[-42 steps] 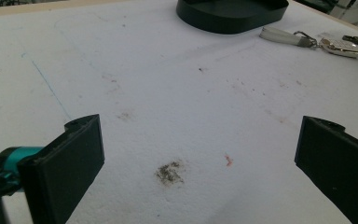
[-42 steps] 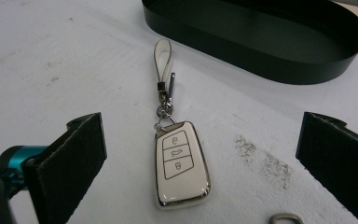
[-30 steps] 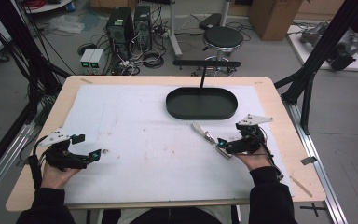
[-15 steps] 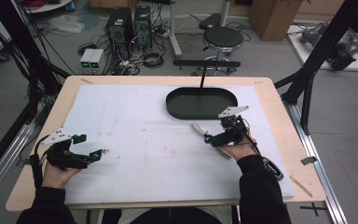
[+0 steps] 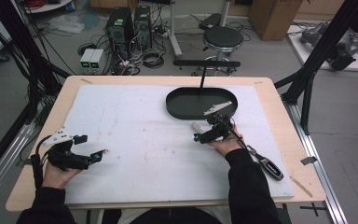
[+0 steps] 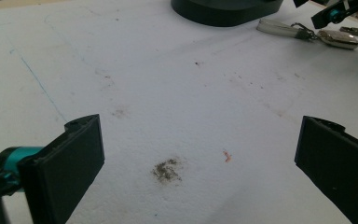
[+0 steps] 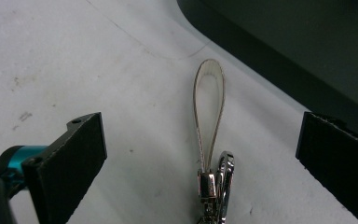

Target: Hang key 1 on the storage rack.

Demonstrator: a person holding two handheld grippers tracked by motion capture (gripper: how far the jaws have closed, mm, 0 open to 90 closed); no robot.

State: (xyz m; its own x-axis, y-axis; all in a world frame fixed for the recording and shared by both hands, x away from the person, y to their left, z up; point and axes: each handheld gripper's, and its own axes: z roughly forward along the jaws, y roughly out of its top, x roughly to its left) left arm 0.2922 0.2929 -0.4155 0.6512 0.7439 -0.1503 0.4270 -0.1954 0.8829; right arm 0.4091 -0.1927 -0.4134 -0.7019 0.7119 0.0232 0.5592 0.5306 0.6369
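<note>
My left gripper (image 5: 103, 152) rests wide open and empty near the table's (image 5: 279, 112) left edge, open mat ahead. My right gripper (image 7: 200, 154) gapes over the key strap (image 7: 208, 109), just beside the black tray (image 5: 182, 109). No writing readable.

Even, fairly bright overhead light falls on the white surface (image 5: 135, 121), with only soft, faint shadows. The high view is slightly soft and grainy. In the right gripper view the metal clasp (image 7: 219, 179) glints, and the near black fingers (image 7: 70, 163) look blurred.
</note>
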